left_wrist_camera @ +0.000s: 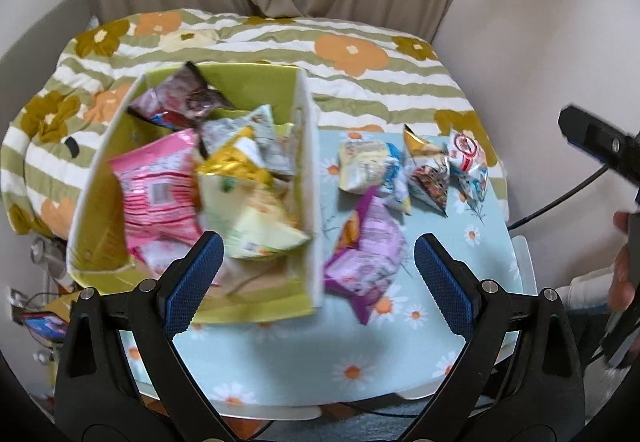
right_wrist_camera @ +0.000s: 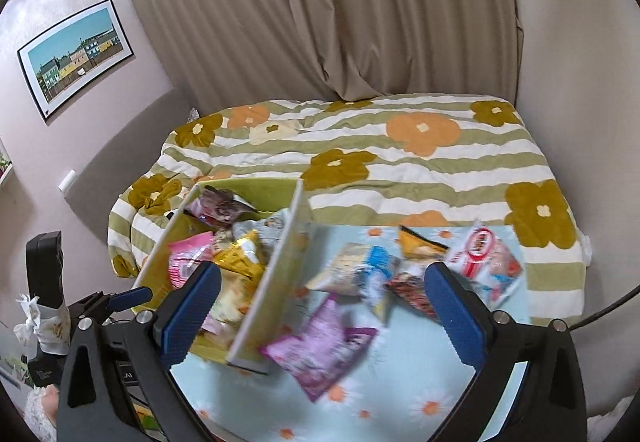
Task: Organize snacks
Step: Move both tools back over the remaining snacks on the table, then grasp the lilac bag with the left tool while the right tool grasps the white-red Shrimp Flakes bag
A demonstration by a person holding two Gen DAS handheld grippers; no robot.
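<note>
A yellow-green box (left_wrist_camera: 100, 201) (right_wrist_camera: 256, 193) holds several snack packets, among them a pink one (left_wrist_camera: 156, 185) and a pale yellow one (left_wrist_camera: 248, 217). Loose packets lie to its right on the table: a purple packet (left_wrist_camera: 368, 254) (right_wrist_camera: 320, 350), a white and blue one (left_wrist_camera: 368, 161) (right_wrist_camera: 360, 270), a red and white one (left_wrist_camera: 468, 157) (right_wrist_camera: 484, 258). My left gripper (left_wrist_camera: 318, 266) hangs open above the box's near right corner, holding nothing. My right gripper (right_wrist_camera: 324, 298) is open too, above the purple packet, empty. The right gripper's body (left_wrist_camera: 600, 145) shows at the left wrist view's right edge.
The table (left_wrist_camera: 300, 370) has a light blue daisy cloth. Behind it lies a bed with a striped flower quilt (left_wrist_camera: 360, 53) (right_wrist_camera: 400, 161), then beige curtains (right_wrist_camera: 320, 1). A framed picture (right_wrist_camera: 76, 53) hangs on the left wall. A cable (left_wrist_camera: 560, 201) runs at the right.
</note>
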